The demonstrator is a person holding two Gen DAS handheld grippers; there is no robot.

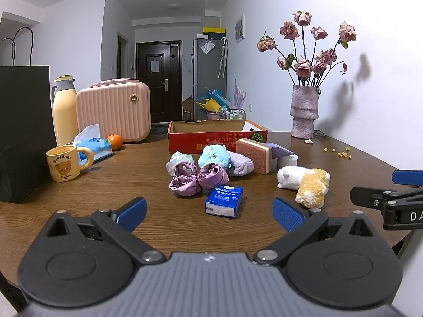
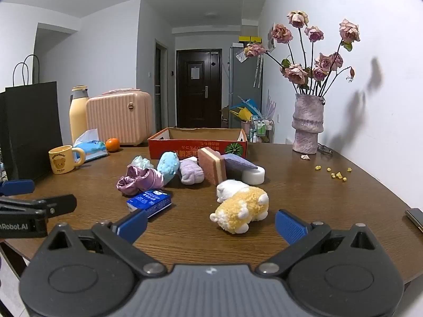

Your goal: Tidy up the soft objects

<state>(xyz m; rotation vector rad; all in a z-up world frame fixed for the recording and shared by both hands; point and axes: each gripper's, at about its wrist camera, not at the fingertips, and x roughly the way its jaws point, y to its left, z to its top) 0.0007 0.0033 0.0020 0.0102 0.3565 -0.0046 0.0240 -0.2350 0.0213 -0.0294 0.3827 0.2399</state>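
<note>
Both grippers hang spread and empty as we face the pile: the yellow plush (image 2: 242,212) lies on the table (image 2: 317,192) just ahead of our right gripper (image 2: 210,227), long axis slanting across its jaws, the left gripper (image 1: 210,212) farther off, facing the tissue pack (image 1: 224,201); red box (image 2: 197,144) beyond.

My left gripper (image 1: 210,212): jaws spread wide, empty, tilted slightly down. My right gripper (image 2: 211,224): same, alongside it.
</note>
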